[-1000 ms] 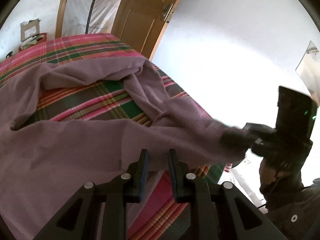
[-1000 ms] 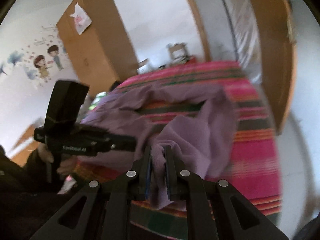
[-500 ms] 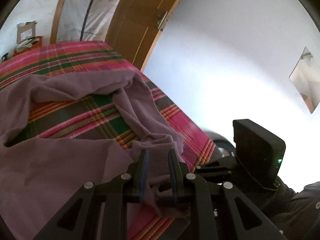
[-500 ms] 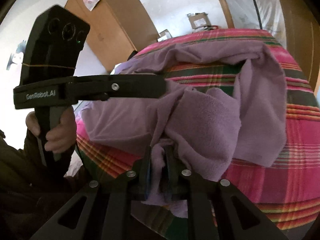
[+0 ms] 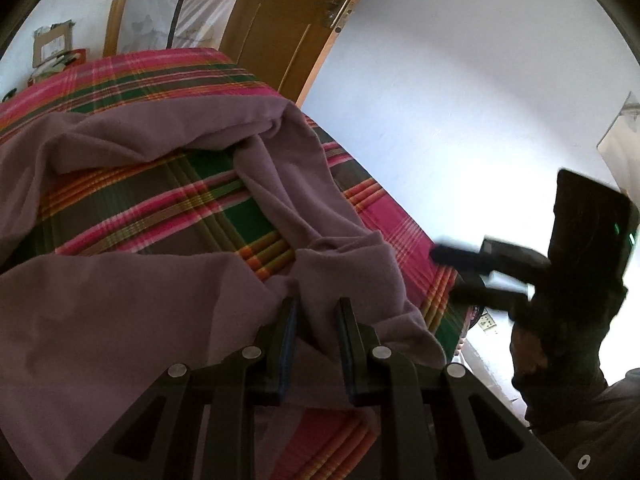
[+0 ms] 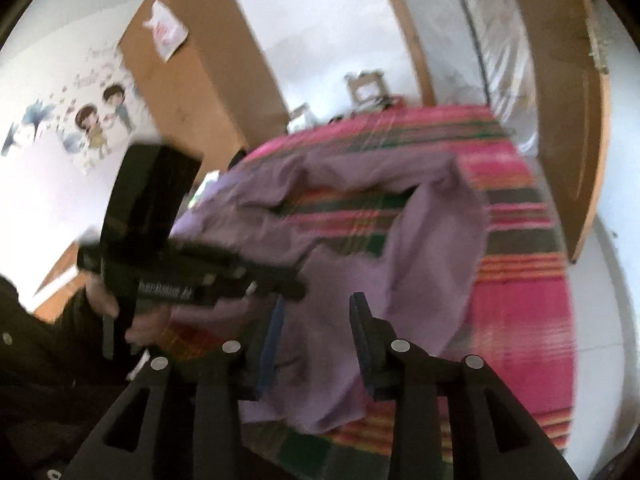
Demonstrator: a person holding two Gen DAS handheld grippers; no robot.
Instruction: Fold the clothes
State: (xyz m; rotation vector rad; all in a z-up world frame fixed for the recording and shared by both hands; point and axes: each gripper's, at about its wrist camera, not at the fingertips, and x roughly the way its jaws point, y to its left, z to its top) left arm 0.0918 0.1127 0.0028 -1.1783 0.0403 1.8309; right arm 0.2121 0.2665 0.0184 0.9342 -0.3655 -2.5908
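- Your left gripper (image 5: 316,312) has its fingers (image 5: 286,320) clamped on a fold of the soft mauve fleece garment (image 5: 120,320); the cloth bunches up between the two pads and spills out to either side of them.
- Ahead of those fingers the garment lies rumpled across the bed with the pink, green and orange plaid cover (image 5: 160,208), looping round a bare patch of plaid.
- Your right gripper (image 5: 460,272) sits off to the right of the left fingers, past the bed's edge, both fingers apart and clear of the cloth.
- From the right wrist view, the right gripper's (image 6: 318,316) fingers (image 6: 360,320) are opening; the mauve garment (image 6: 432,248) drapes below and between them, but the pads are not pressing on it.
- To the left of those fingers your left gripper (image 6: 280,280) reaches in over the garment, blurred.
- A brown wooden door (image 5: 288,24) stands beyond the bed's far side.
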